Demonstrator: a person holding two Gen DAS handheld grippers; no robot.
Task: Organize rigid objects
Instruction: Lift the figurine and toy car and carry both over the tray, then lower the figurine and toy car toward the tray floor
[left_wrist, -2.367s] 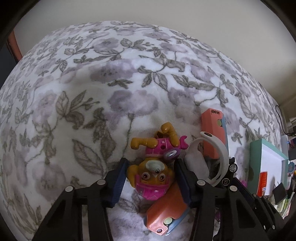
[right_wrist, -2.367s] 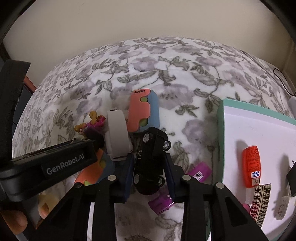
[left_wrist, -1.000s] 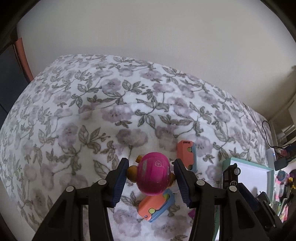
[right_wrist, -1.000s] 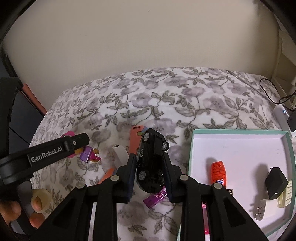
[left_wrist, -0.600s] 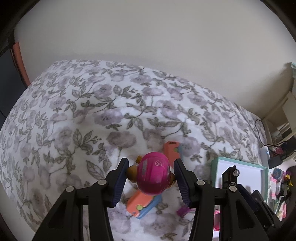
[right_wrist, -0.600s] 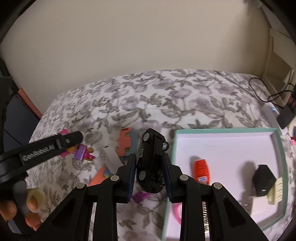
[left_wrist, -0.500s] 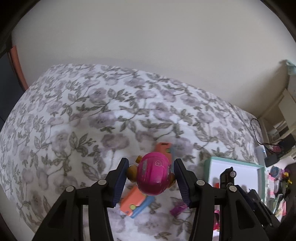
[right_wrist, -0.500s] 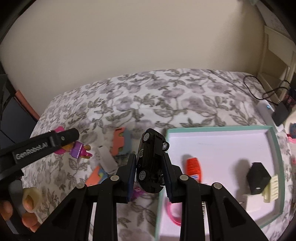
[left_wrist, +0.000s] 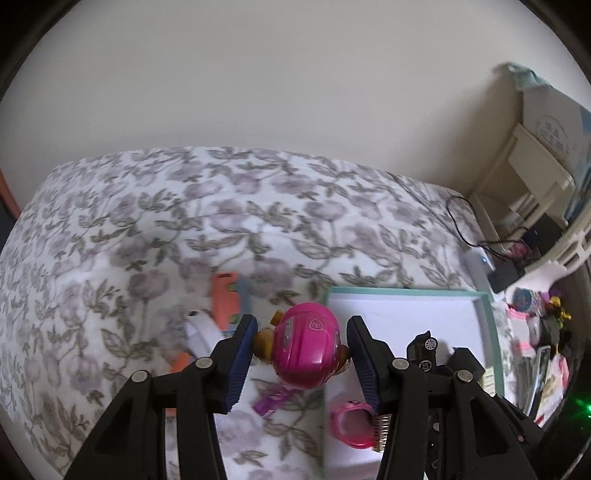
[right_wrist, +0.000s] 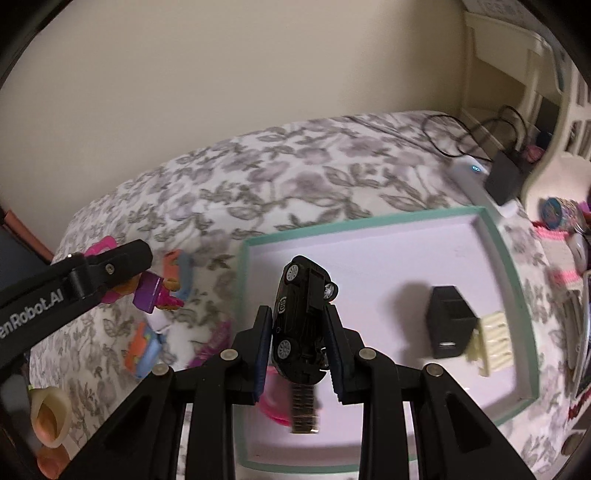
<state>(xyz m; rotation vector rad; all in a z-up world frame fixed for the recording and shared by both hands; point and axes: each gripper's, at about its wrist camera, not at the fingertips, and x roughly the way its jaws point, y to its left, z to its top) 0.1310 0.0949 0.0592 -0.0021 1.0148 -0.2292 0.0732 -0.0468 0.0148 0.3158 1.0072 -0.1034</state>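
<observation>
Two hand-held grippers clench toys: left (left_wrist: 300, 352) a pink-helmeted figure (left_wrist: 306, 349), right (right_wrist: 297, 334) a black car (right_wrist: 301, 325) above the tray (right_wrist: 495, 236).

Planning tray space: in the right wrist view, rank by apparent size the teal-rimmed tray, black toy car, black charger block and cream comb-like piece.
1. Teal-rimmed tray, by far.
2. Black toy car, though it is gripped near the camera, so its lead is unsure.
3. Black charger block.
4. Cream comb-like piece.
</observation>
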